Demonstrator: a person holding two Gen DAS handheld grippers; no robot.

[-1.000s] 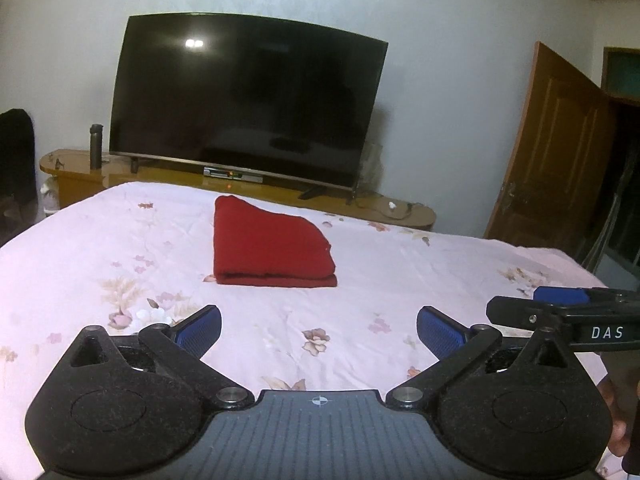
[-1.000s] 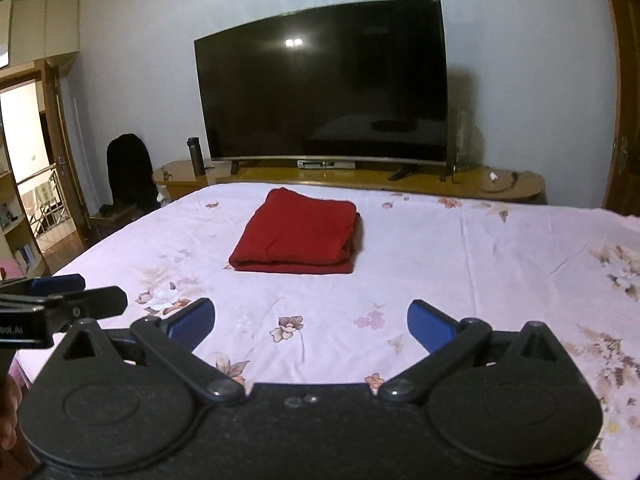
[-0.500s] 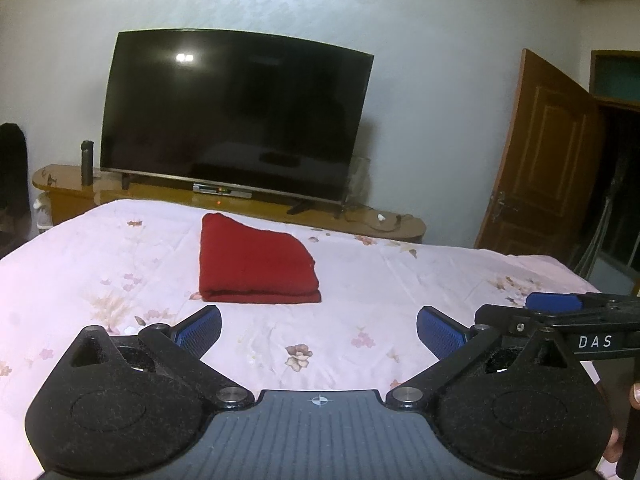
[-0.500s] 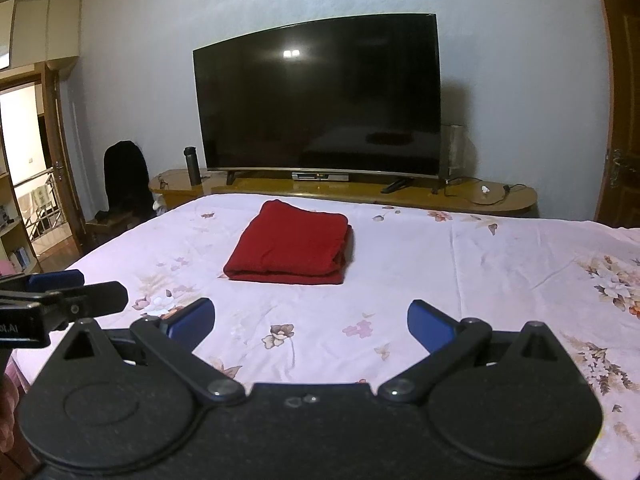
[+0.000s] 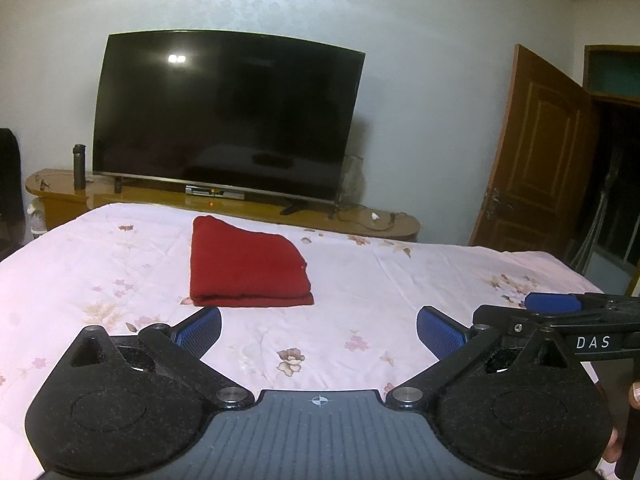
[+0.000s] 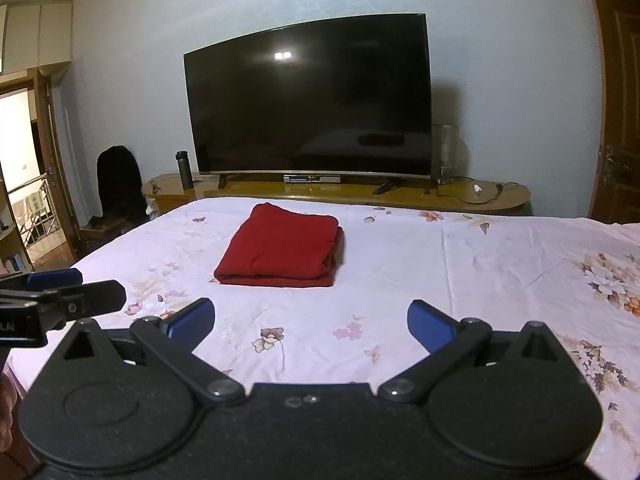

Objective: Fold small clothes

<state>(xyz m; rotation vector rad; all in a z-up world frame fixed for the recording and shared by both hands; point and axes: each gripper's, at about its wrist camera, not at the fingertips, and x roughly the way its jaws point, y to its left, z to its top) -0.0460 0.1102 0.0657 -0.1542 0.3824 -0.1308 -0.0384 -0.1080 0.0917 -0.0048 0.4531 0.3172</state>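
So the red garment (image 5: 248,268) is lying folded into a neat rectangle on the bed (image 5: 400,280), which has a pale pink sheet with a flower print. It sits ahead of both grippers, not touching either one. The left gripper (image 5: 319,330) has its blue pads spread wide with nothing between them, and from its camera the garment is just ahead and a bit to the left. Same deal with the right gripper (image 6: 310,324): pads wide apart, holding nothing, and the folded garment (image 6: 282,252) is ahead and slightly left of centre. Each gripper pokes into the other's view from the side, so they're hovering next to each other over the near edge of the bed. Beyond the garment there's a big dark TV (image 6: 312,104) on a long wooden stand (image 6: 360,192), with a dark bottle (image 6: 185,170) at the stand's left end.
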